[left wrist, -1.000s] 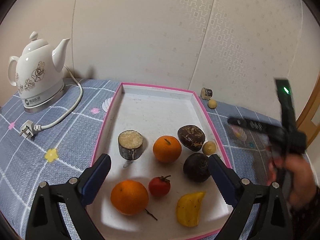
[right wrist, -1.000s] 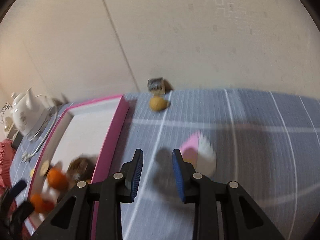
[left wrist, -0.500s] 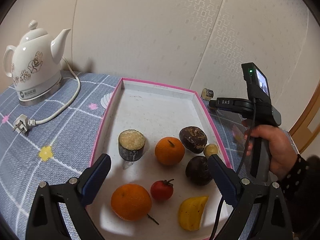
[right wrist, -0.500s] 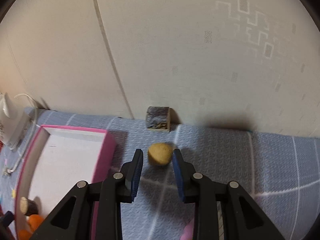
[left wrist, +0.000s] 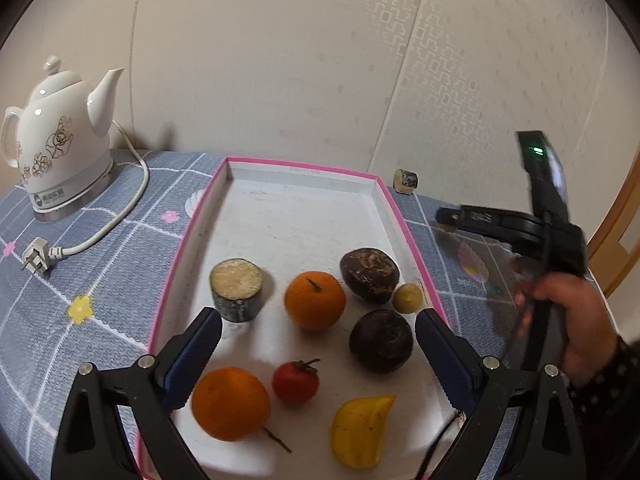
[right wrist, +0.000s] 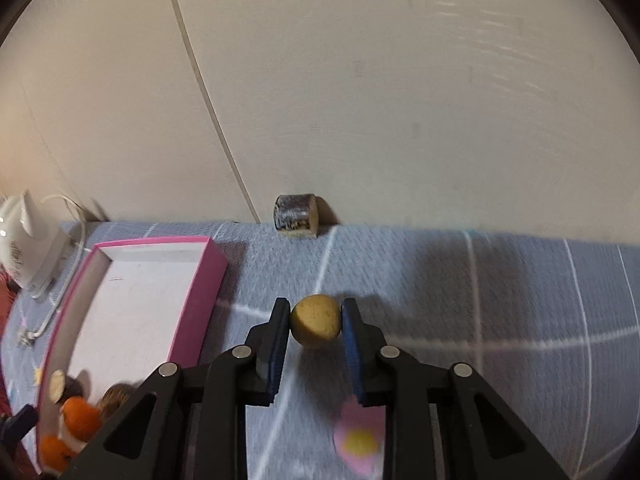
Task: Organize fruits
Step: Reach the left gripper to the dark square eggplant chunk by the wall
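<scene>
Eight fruits already lie in the pink tray (left wrist: 192, 240). Right tongs (right wrist: 315, 322) clamp a small yellow-brown fruit (right wrist: 316, 320) on the worktop (right wrist: 500, 300); a cut piece (right wrist: 295, 216) waits at its far edge. Left tongs (left wrist: 318, 334) gape empty.

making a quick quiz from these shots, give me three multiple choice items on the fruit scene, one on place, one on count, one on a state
1. Where is the white kettle?
A. inside the tray
B. on the cloth, left of the tray
C. right of the tray

2. How many oranges lie in the pink tray?
A. one
B. two
C. four

3. What is the right gripper doing?
A. shut on the small yellow-brown ball
B. wide open over bare cloth
C. holding a tomato

Answers:
1 B, the kettle stands on the grey checked cloth beside the tray's left wall.
2 B, one mid-tray, one near the front.
3 A, both fingers press the ball from either side.
</scene>
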Demonstrator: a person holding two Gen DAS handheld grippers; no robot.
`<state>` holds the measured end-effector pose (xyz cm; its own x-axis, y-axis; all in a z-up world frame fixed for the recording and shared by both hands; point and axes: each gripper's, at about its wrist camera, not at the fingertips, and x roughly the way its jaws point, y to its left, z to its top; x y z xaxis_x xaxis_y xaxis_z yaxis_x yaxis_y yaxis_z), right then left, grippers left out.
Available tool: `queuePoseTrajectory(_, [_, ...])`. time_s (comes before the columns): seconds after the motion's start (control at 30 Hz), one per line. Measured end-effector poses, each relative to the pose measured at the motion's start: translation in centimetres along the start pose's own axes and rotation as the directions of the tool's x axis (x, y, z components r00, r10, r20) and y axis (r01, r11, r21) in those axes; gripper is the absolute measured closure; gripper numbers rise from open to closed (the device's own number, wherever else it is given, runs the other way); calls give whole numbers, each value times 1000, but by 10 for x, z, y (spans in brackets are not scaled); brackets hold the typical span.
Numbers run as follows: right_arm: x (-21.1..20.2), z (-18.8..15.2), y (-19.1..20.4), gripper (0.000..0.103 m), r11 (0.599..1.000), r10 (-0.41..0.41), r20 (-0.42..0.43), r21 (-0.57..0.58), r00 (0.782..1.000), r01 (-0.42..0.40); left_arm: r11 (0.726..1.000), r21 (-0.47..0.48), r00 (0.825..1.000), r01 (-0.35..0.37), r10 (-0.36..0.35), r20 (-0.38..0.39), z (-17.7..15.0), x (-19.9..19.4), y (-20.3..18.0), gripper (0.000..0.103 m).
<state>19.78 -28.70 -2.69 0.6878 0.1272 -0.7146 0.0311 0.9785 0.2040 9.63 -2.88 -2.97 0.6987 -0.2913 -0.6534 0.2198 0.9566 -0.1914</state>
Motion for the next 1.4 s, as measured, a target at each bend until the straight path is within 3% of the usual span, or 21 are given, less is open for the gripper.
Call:
queuePoseTrajectory(0.2, [-40,-31,-15,77,999,-47,31,22,998,46,1000,-15,1000,17,-17,-21,8,5,-18,5])
queuePoseTrajectory(0.43, [-79,-47,-29,77,995,-95,103,48,990,90,999,37,1000,25,-24,-10,55,19,-63,2])
queuePoseTrajectory(0.7, [-88,-51,-53,77,994,-80,127,90,989,69,994,102,999,-28,30,-15,113,79,-116,2])
queuePoseTrajectory(0.97, [-91,-54,-69,77,991,-20,129,135,991,2,989,132,995,-69,78,-67,135,144,-151,4])
queuePoseTrajectory(1.07, [-95,-53,-73,77,990,-6,139,143,990,-14,987,128,989,-98,111,-101,141,167,-154,8])
queuePoseTrajectory(1.33, [-98,-53,-77,77,986,21,143,158,989,-44,973,167,977,-158,178,-113,144,202,-156,33])
queuePoseTrajectory(1.4, [-99,-53,-77,77,986,24,144,158,989,-47,972,181,977,-149,173,-127,143,210,-156,45])
